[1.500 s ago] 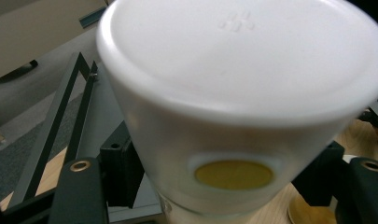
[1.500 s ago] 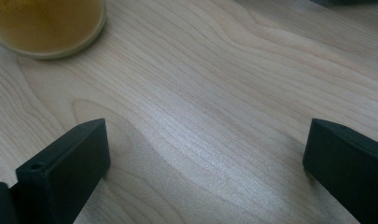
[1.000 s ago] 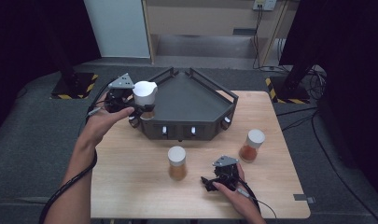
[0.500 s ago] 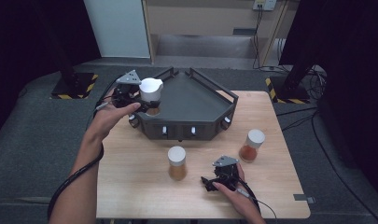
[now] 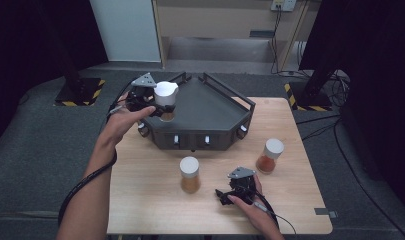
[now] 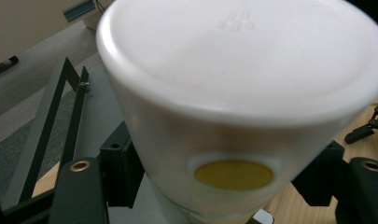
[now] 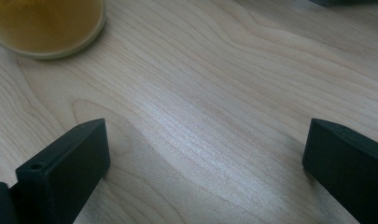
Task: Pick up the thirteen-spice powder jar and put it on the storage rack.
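A jar with a white cap (image 5: 165, 96) and brownish contents hangs over the left corner of the dark tray (image 5: 205, 107). My left gripper (image 5: 160, 106) is shut on it. In the left gripper view the jar's cap (image 6: 242, 93) looms close, with black jaws clamped on both sides below it. My right gripper (image 5: 221, 197) lies on the wooden table near the front edge. In the right gripper view it (image 7: 205, 158) stands open over bare wood. The base of an amber jar (image 7: 46, 23) sits beyond its left jaw.
Two more white-capped jars stand on the table (image 5: 150, 200): one in the middle (image 5: 189, 174), one at the right (image 5: 269, 155). The tray has raised black rails and knobs on its front wall. Dark floor surrounds the table.
My left gripper has carried the jar a little to the right, from beside the tray's left corner to over it. The right gripper has not moved.
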The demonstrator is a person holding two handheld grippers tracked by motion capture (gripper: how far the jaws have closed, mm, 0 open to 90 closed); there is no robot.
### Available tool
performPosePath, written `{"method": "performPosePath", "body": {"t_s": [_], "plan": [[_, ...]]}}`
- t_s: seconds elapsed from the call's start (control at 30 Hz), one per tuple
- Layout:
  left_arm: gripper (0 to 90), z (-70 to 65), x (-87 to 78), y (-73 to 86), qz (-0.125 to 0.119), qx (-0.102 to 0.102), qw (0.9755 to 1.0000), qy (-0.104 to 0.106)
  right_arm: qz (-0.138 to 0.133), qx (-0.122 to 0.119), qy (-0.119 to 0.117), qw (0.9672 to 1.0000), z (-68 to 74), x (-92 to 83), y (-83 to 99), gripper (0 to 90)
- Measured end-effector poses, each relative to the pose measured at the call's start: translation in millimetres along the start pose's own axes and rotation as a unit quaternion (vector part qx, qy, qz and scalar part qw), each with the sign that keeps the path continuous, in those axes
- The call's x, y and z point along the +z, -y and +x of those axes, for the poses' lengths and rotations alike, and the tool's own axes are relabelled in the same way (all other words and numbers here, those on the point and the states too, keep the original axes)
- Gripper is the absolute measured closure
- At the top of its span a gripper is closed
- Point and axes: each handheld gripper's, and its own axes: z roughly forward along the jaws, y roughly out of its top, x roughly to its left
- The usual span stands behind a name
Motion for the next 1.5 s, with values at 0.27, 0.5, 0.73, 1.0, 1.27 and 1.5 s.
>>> {"method": "performPosePath", "body": {"t_s": [0.27,0.5,0.73,1.0,1.27,1.5], "plan": [[29.2,5.8,10.0,7.8,0.004,-0.007,1.0000,-0.002,0.000,0.000,0.000,1.0000,0.1,0.0,0.0,1.0],[29.2,10.9,14.6,13.9,0.005,-0.015,0.9998,-0.008,0.000,0.000,0.001,1.0000,0.4,-0.2,0.3,1.2],[29.2,17.8,20.0,18.2,0.013,-0.018,0.9997,-0.008,-0.001,0.000,0.002,1.0000,0.5,-0.2,0.4,1.2],[29.2,19.1,24.0,31.1,0.001,-0.024,0.9997,-0.009,-0.001,0.001,0.001,1.0000,0.6,-0.2,0.6,1.2],[29.2,19.5,30.2,36.7,-0.003,-0.024,0.9997,-0.007,-0.001,0.001,0.001,1.0000,0.6,-0.2,0.6,1.2],[29.2,20.7,33.0,39.0,-0.006,-0.024,0.9997,-0.005,-0.001,0.001,0.001,1.0000,0.6,-0.2,0.6,1.2]]}}
